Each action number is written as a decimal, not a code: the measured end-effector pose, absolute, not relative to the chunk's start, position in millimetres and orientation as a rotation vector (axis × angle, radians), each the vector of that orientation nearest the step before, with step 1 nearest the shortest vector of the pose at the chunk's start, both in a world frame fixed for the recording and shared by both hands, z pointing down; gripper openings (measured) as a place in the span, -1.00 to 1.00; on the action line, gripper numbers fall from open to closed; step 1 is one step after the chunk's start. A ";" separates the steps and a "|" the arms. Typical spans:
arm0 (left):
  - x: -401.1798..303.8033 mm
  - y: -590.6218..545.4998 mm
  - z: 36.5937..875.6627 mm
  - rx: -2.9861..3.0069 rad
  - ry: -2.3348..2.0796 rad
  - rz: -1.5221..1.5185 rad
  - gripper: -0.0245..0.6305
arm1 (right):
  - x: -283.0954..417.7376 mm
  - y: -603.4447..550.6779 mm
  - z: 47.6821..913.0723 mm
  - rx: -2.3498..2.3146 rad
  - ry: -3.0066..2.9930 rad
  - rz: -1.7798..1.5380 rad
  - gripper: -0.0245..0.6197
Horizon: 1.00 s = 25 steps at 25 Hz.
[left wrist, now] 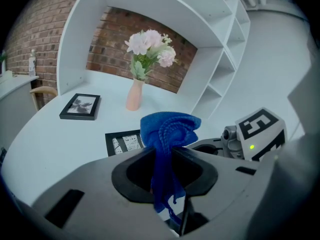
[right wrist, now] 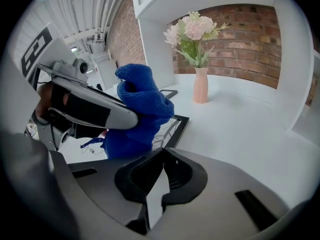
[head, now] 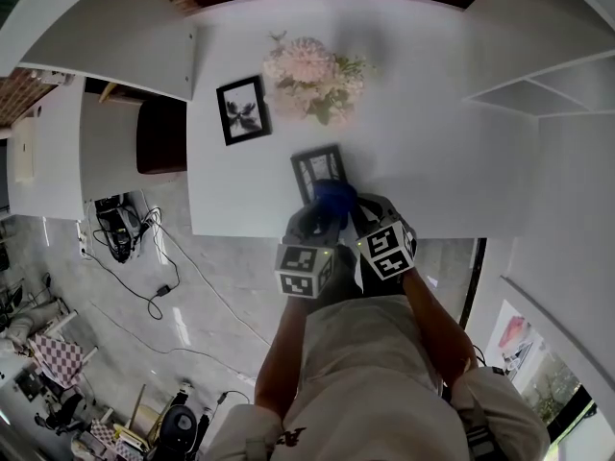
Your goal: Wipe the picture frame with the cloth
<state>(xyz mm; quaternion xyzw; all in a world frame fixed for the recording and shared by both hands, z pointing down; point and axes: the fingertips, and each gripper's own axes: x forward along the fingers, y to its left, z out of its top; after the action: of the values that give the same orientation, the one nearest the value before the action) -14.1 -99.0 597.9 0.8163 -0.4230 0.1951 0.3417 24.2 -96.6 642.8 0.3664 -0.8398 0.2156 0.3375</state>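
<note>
Left gripper view: left gripper [left wrist: 162,153] jaws pinch the blue cloth [left wrist: 169,128]. The cloth bunches in a wad above the jaw tips and a tail hangs down betw. them. Right gripper view: right gripper [right wrist: 161,155] jaws pressed together at the tips, nothing betw. them.

The two grippers sit side by side, close, at the counter's [head: 432,171] near edge, marker cubes toward the person. The cloth wad is just ahead-left of the right jaws.

The frame [head: 315,168] lies flat on the counter right in front of both grippers: black border, pale patterned print. The cloth wad overlaps its near end in head view; can't tell if it touches the glass. The rest of the frame is uncovered.

Further back and to the left is a 2nd frame [head: 243,109], also flat, w/ a dark photo, well apart from the first. Beside it, to the right, a pink vase [left wrist: 134,95] stands upright w/ pale pink flowers [left wrist: 148,45].

A brick wall [right wrist: 245,24] is behind the counter, w/ white shelves [left wrist: 225,59] on the right.
</note>
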 end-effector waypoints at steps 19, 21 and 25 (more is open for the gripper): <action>-4.8 -104.6 637.3 2.029 -1.079 0.617 -0.63 | 20.0 -95.8 654.8 0.942 -2.178 0.541 -0.92; -4.6 -105.4 642.1 2.026 -1.084 0.638 -0.63 | 19.9 -96.1 655.3 0.944 -2.176 0.535 -0.92; -3.8 -109.0 646.9 2.014 -1.104 0.688 -0.63 | 20.2 -95.3 653.5 0.950 -2.174 0.532 -0.92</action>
<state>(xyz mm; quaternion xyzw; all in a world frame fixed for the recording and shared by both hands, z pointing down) -3.8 -109.0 646.9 0.7826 -0.4291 0.2672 0.3635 20.2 -95.3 653.5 0.3665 -0.8383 0.2052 0.3476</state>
